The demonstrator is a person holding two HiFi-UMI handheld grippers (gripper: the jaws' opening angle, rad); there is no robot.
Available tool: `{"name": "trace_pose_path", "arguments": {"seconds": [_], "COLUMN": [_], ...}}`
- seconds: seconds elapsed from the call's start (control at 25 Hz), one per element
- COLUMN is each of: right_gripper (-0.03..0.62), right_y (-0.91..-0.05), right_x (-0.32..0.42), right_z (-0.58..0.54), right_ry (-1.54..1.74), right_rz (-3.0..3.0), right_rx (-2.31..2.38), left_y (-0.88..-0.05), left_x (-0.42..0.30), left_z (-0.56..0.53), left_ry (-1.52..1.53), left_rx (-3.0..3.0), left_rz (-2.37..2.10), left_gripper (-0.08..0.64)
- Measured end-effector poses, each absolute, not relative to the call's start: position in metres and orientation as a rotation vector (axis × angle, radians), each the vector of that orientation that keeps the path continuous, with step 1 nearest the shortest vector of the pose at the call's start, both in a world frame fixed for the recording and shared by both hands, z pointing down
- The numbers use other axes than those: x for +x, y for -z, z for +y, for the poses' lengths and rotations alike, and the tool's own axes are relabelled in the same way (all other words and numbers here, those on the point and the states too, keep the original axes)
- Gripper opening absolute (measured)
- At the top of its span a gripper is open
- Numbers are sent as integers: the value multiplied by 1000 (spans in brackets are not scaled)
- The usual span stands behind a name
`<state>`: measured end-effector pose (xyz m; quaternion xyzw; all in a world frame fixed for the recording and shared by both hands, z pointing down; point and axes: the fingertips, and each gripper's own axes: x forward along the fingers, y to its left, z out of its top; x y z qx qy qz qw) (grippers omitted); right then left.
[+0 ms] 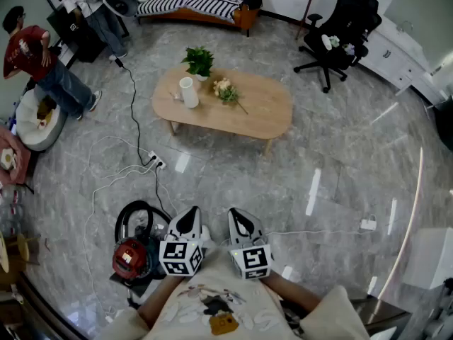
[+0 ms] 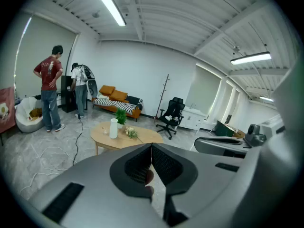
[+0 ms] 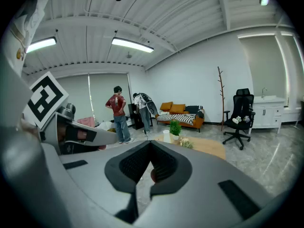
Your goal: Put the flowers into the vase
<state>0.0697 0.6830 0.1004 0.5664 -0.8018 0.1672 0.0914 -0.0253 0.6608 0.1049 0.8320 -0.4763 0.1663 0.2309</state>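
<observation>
A white vase [image 1: 188, 92] stands upright on the left part of a low oval wooden table [image 1: 262, 112], far ahead of me. A small bunch of pale flowers [image 1: 226, 91] lies on the tabletop just right of the vase. The vase [image 2: 113, 128] and flowers [image 2: 130, 133] show small in the left gripper view, and again as the vase [image 3: 166, 136] and flowers [image 3: 185, 143] in the right gripper view. My left gripper [image 1: 190, 217] and right gripper [image 1: 238, 218] are held close to my body, side by side, both shut and empty, well short of the table.
A potted green plant [image 1: 199, 61] sits on the table behind the vase. A red vacuum [image 1: 130, 258] and cables [image 1: 134, 126] lie on the floor at my left. A person in a red shirt [image 1: 42, 66] stands far left. A black office chair [image 1: 340, 27] and striped sofa [image 1: 205, 4] are beyond the table.
</observation>
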Motion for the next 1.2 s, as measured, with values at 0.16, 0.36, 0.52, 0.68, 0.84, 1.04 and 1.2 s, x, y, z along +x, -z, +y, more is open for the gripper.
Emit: {"name": "trace_pose_path", "arguments": {"seconds": [0.16,0.36,0.52,0.68,0.84,1.04,1.2], "right_gripper": [5,5,6,6,6,6,6], "right_y": [-108,-109,-107,-113,-114,-115,-122], "right_x": [79,84,92,112,122,119,119], "right_z": [684,683,684,690,683,677,655], "right_ry": [-557,-595,-626,-672,-666,-630,-624], "right_rz": [-2361,-2367,-2424,-2446,-2488,-2488,-2468], "right_rx": [1691,1686,1675,1676,1658,1640,1641], "left_y": [-108,-112,-111,-111,-113,-114,-120], "left_x": [-17,-11,-5,12,18,7,12], "left_z": [664,663,665,680,679,669,647], "left_ry": [-485,-508,-525,-568,-541,-508,-512], "left_rx": [2284,2277,2260,2272,2257,2206,2229], "left_rz": [-1276,-1282,-1308,-1318,-1366,-1399,-1375], "left_gripper": [8,8,8,9,8,9,8]}}
